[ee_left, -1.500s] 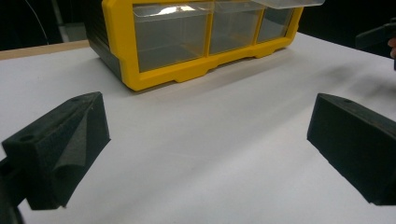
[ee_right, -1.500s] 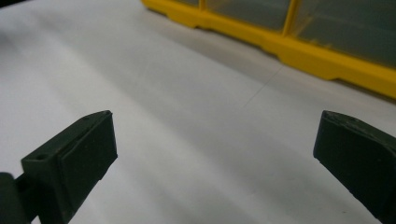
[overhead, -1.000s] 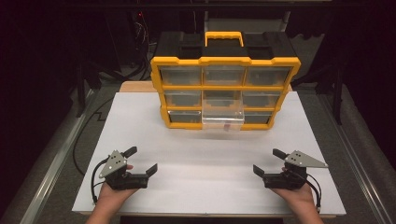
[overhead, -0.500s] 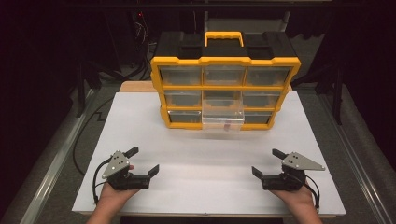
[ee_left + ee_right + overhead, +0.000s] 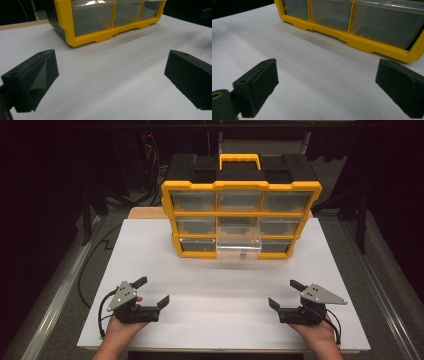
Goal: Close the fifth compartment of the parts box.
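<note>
The left hand-held gripper (image 5: pixel 154 291) rests at the near left of the white tabletop (image 5: pixel 215 285), jaws spread wide with nothing between them, and it sits where it sat a second ago. The organizer (image 5: pixel 240 215), yellow-framed with three rows of clear drawers, stands at the far middle of the tabletop, well apart from both hands. Its bottom middle drawer (image 5: pixel 239 249) is pulled forward, exactly as in the earlier frames. The right hand-held gripper (image 5: pixel 285 294) lies at the near right, also released and empty; its jaws have just been closing a little, with only bare tabletop between them. That slight squeeze looks like a flex before a move rather than a grasp, so the work on the drawer seems not yet begun.

The high view alone shows the drawer standing out from the frame, with a small reddish speck inside that is too small to name. The left gripper view looks low across the tabletop at the organizer's bottom left corner (image 5: pixel 75 40) between its own pads (image 5: pixel 37 75). The right gripper view shows the bottom row (image 5: pixel 367 22) from the other side, where the drawer fronts look flush.
</note>
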